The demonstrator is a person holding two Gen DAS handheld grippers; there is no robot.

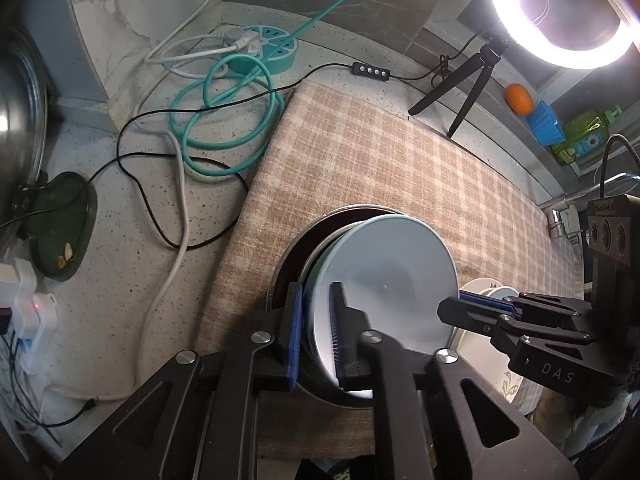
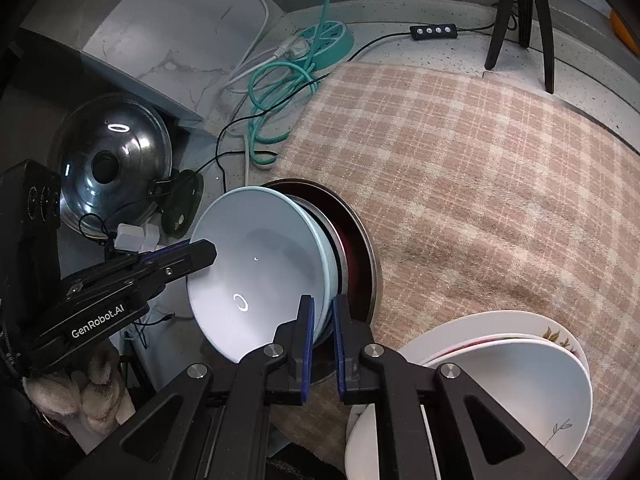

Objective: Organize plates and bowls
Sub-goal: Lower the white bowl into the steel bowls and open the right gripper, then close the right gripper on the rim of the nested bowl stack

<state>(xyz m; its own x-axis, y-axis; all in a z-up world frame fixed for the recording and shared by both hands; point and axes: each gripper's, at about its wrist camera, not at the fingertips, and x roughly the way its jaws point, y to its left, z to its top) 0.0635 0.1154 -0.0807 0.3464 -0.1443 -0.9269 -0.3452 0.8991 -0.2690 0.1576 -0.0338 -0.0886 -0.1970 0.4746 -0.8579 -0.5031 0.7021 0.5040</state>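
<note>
Checked beige tablecloth (image 2: 480,184) is spread across the speckled counter. White plates (image 2: 532,384) are stacked at five o'clock of the right view. Tilted on a steel-rimmed dark dish (image 2: 362,248), the pale blue ceramic bowl (image 1: 392,276) is pinched at opposite rims by the left gripper (image 1: 316,336) and right gripper (image 2: 322,344), both narrow.

1. "DAS" stands in pale letters on the black body of the right gripper (image 1: 450,310), seen from the left wrist.
2. "GenRobot.AI" runs in white along the black body of the left gripper (image 2: 208,254), seen from the right wrist.
</note>
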